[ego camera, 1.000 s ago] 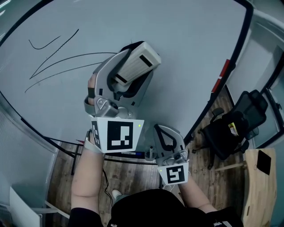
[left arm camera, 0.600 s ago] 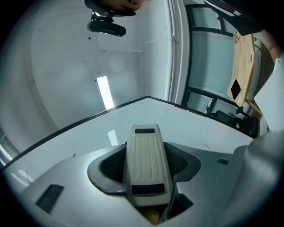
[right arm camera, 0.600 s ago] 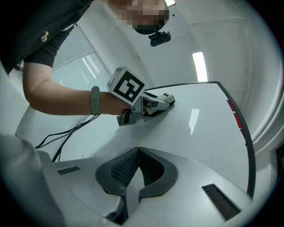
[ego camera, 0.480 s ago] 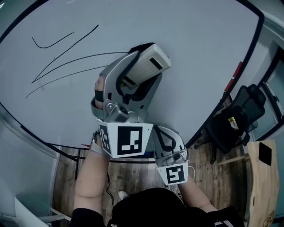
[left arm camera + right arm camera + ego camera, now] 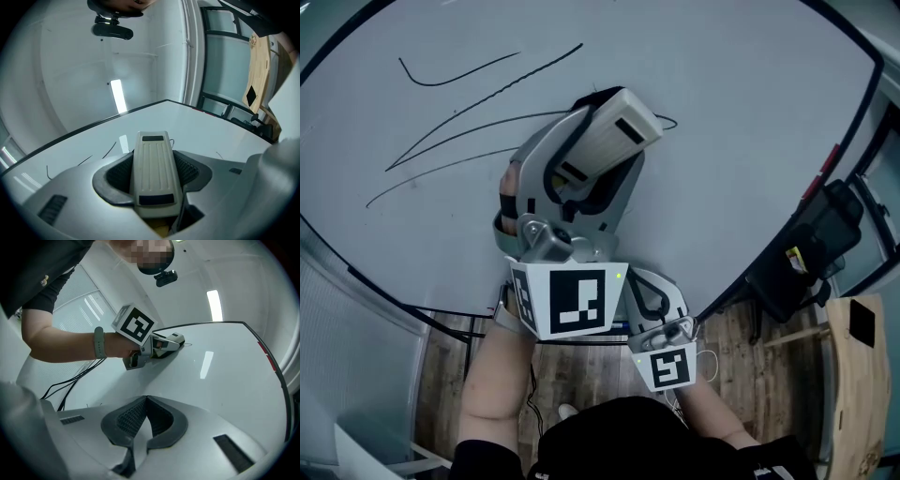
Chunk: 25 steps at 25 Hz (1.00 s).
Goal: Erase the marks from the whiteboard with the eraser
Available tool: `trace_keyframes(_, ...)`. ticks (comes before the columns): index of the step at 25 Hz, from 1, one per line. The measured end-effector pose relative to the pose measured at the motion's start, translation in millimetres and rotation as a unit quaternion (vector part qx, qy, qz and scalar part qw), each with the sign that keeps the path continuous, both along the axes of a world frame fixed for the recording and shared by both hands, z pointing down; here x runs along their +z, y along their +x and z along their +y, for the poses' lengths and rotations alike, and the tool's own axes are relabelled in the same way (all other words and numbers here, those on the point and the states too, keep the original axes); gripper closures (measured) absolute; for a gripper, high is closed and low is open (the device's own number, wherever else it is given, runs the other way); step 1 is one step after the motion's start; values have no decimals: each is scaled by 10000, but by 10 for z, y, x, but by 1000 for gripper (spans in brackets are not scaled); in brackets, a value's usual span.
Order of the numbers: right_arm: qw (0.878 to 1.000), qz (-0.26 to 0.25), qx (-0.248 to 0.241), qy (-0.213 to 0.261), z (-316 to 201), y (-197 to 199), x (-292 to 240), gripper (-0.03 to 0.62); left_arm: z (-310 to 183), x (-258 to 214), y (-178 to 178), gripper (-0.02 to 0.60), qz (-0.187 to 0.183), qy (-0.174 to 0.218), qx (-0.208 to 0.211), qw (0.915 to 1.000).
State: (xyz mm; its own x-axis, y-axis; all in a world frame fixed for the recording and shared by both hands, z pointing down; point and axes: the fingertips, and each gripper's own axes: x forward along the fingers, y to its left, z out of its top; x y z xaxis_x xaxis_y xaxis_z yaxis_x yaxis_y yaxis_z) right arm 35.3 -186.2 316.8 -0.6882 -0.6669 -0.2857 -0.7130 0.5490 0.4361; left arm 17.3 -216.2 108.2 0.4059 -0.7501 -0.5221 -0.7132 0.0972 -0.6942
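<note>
Several black marker marks (image 5: 469,103) cross the whiteboard (image 5: 741,103), and most of them lie to the left of the left gripper (image 5: 581,155) and a little beyond it. They are long thin lines, with one short hooked line farthest from the gripper. The left gripper is closed on the eraser (image 5: 614,131), a pale ribbed block which sits lengthwise between the two dark pads and sticks out past the jaw tips. Its front end lies over the lines, and the small end of one line shows just to the right of the eraser. In the right gripper view the eraser seems to touch the board surface, but I cannot tell this for sure. A grey wristband (image 5: 99,342) is on the arm behind this gripper.

To the right of the left gripper and lower, close to the person's body, is the right gripper (image 5: 146,404). Its jaws are pressed together with nothing between them, and it points toward the whiteboard without touching it. Farther to the right of it, past the dark edge of the board, stands a black office chair (image 5: 806,267) on the wooden floor (image 5: 750,356).
</note>
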Motion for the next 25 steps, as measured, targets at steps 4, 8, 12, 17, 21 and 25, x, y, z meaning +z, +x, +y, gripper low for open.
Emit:
trace_keyframes(4, 10000, -29, -62, 5, 16, -96, -13, 566, 28, 0, -159, 313, 86, 45, -17, 10000)
trace_keyframes(8, 9999, 61, -138, 4, 86, -690, 5, 566, 95, 17, -859, 313, 300, 73, -17, 9995)
trace_keyframes(12, 9995, 191, -247, -18, 111, -1083, 84, 566, 137, 45, -1368, 313, 304, 31, -160, 9994)
trace_keyframes(17, 9991, 166, -396, -71, 181, -1586, 157, 566, 211, 141, -1988, 313, 405, 27, -218, 9989)
trace_keyframes(21, 9985, 230, -477, -95, 239, -1861, 213, 566, 281, 230, -2388, 313, 480, 29, -248, 9985)
trace_keyframes(25, 9980, 223, -587, -109, 288, -2138, 239, 566, 326, 353, -2884, 312, 729, -83, -280, 9969)
